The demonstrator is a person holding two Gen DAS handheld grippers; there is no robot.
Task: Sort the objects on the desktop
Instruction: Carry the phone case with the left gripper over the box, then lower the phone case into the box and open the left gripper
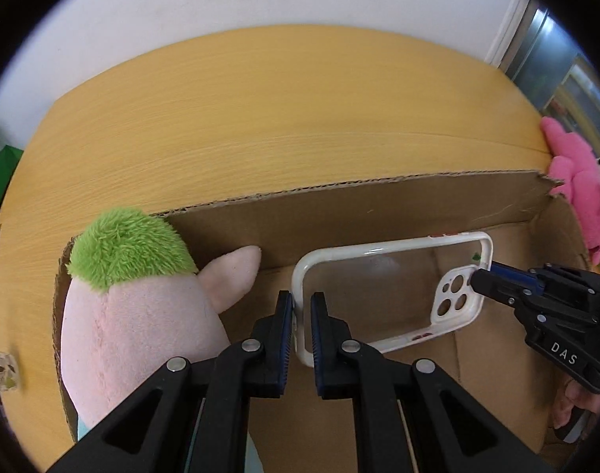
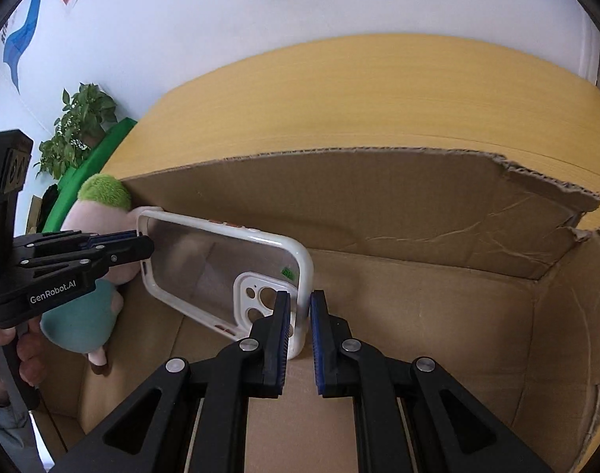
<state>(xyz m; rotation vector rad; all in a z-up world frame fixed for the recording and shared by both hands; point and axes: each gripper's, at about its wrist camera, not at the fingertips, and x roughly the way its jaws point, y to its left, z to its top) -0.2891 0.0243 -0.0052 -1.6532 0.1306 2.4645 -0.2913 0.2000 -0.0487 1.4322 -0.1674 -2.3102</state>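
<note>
A clear phone case with a white rim (image 1: 394, 287) hangs inside the open cardboard box (image 1: 378, 201), held at both ends. My left gripper (image 1: 301, 307) is shut on its plain end rim. My right gripper (image 2: 300, 307) is shut on the rim at the camera-cutout end (image 2: 260, 295); it shows at the right of the left wrist view (image 1: 482, 278). The left gripper shows at the left of the right wrist view (image 2: 142, 242). A pink plush with green hair (image 1: 142, 295) lies in the box's left end, also seen in the right wrist view (image 2: 102, 197).
The box (image 2: 418, 216) stands on a wooden table (image 1: 260, 118); its far wall is torn at the right corner (image 2: 556, 197). A pink plush toy (image 1: 580, 181) lies outside the box's right end. A small carton (image 1: 0, 370) sits at the table's left edge. A potted plant (image 2: 79, 126) stands beyond.
</note>
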